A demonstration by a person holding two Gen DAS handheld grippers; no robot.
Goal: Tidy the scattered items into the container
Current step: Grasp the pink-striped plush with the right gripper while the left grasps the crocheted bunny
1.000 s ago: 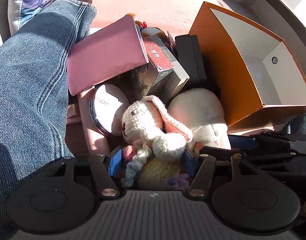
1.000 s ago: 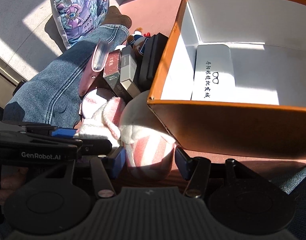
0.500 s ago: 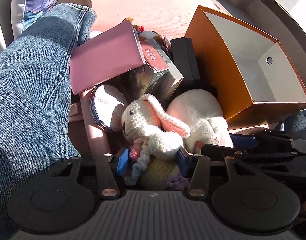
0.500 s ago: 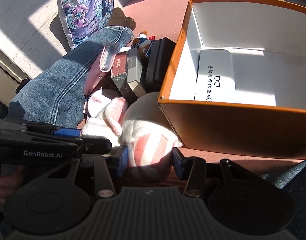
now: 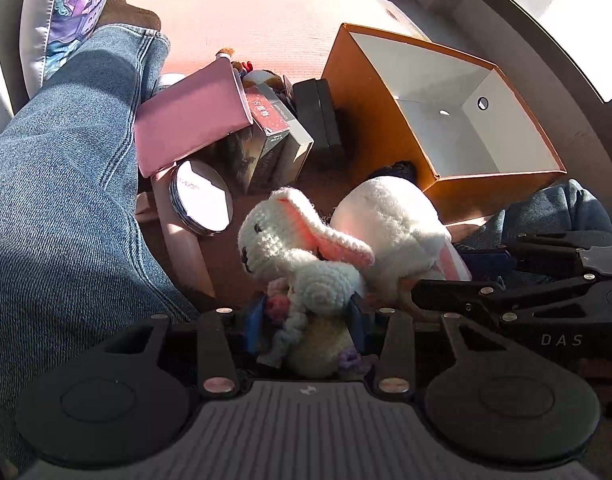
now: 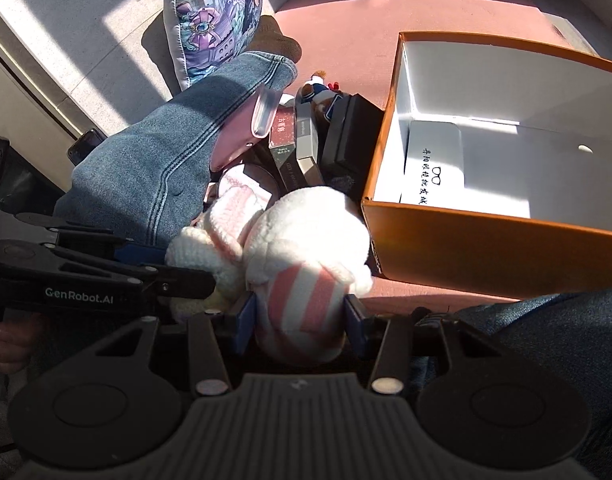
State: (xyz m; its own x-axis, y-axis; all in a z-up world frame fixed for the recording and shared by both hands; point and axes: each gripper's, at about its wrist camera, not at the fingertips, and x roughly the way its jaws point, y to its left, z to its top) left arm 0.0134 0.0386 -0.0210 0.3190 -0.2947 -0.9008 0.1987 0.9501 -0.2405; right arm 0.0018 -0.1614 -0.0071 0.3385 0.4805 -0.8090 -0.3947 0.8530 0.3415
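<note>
My left gripper [image 5: 306,326] is shut on a crocheted white bunny [image 5: 282,240] with pink ears and holds it above the pink mat. My right gripper [image 6: 300,322] is shut on a white plush toy [image 6: 306,228] with a pink-striped part. The two toys touch side by side; the plush also shows in the left wrist view [image 5: 389,220], the bunny in the right wrist view [image 6: 230,216]. The orange box [image 6: 485,240] with a white inside stands open just right of both toys; it holds a white card [image 6: 429,168].
A pile lies left of the box: a pink case [image 5: 186,124], a round compact [image 5: 202,200], small cartons [image 5: 274,120], a black box [image 5: 317,116], a small doll [image 6: 317,88]. The person's jeans leg [image 5: 58,200] fills the left. A printed cushion [image 6: 218,12] lies behind.
Both grippers have lifted and pulled back with their toys; the pile and box look farther away. The left gripper's fingers have closed tighter on the bunny.
</note>
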